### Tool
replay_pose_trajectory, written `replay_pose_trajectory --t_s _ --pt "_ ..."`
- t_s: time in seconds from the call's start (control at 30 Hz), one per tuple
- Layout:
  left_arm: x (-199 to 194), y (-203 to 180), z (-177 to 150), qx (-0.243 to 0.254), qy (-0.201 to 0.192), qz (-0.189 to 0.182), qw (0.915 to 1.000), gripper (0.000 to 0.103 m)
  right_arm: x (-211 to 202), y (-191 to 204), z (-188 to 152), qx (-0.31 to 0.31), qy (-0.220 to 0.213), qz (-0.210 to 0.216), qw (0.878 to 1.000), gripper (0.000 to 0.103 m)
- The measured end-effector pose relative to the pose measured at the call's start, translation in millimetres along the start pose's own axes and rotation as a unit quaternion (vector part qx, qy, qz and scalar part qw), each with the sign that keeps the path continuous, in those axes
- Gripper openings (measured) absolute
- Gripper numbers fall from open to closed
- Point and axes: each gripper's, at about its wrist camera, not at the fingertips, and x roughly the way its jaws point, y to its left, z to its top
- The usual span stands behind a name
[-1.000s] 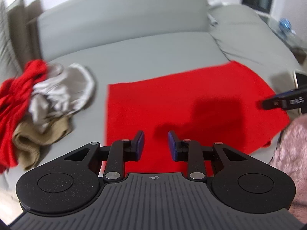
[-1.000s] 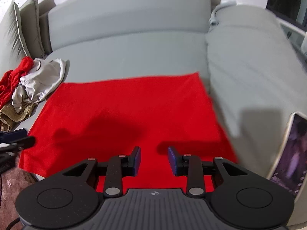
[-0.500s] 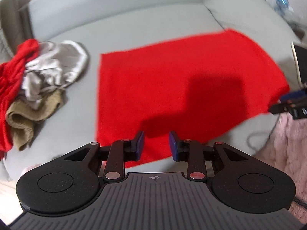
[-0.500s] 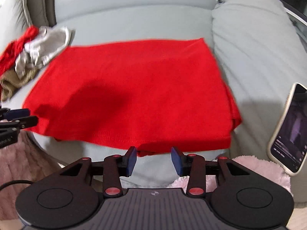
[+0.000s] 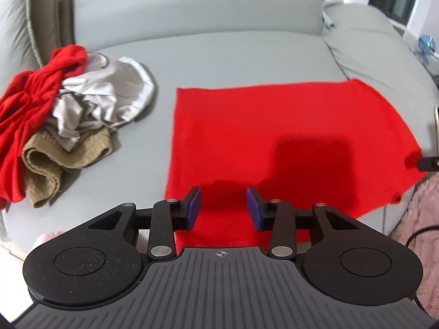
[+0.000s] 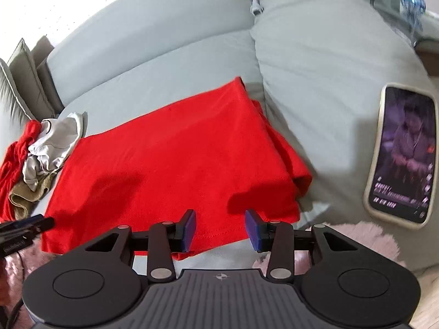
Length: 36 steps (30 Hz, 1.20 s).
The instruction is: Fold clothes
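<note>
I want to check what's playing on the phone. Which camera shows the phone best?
The right wrist view. The phone lies face up on the sofa cushion, its whole lit screen visible, though blurred. The left wrist view shows only a thin sliver of its edge at the right border.

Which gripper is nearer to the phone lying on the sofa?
Right. The right gripper is over the red cloth's near edge, beside the phone; the left gripper is at the cloth's opposite end.

Grey sofa [image 5: 233, 54], lit phone [image 6: 403, 153], pink rug [image 6: 376, 235]
</note>
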Motion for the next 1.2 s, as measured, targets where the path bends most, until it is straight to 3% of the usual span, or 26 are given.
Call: replay_pose_trajectory --t_s 0.1,0.23,0.3,0.4,0.57,0.7,1.03,1.2 --pt "5.8 -14.8 2.7 0.012 0.015 0.006 0.9998 0.053 6.4 4.6 -2.3 -0.007 0.009 -0.007 1.000 0.045" --pt "12.1 -30.8 4.0 0.024 0.036 0.030 0.9986 0.054 8.4 11.8 -3.4 -0.013 0.010 -0.011 1.000 0.059" --pt "13.4 -35.3 4.1 0.021 0.040 0.035 0.9984 0.054 8.7 16.4 -2.3 -0.017 0.009 -0.010 1.000 0.060" --pt "13.8 -42.4 5.6 0.019 0.042 0.037 0.9982 0.054 10.9 29.2 1.0 -0.043 0.002 0.002 0.999 0.059" --pt "18.8 -50.6 4.9 0.031 0.048 0.037 0.9977 0.054 20.4 53.1 2.5 -0.102 -0.005 0.002 0.995 0.038" --pt "23.3 -53.0 2.9 0.034 0.057 0.031 0.9973 0.054 27.7 59.6 -1.8 -0.111 0.010 0.005 0.994 0.037" --pt "31.4 -54.2 -4.1 0.045 0.072 0.016 0.9962 0.054 29.8 57.2 -20.6 -0.103 0.033 -0.049 0.993 0.038" --pt "22.6 -48.2 -7.0 0.028 0.067 0.008 0.9973 0.054 17.8 45.9 -22.3 -0.043 0.019 -0.028 0.999 0.045"
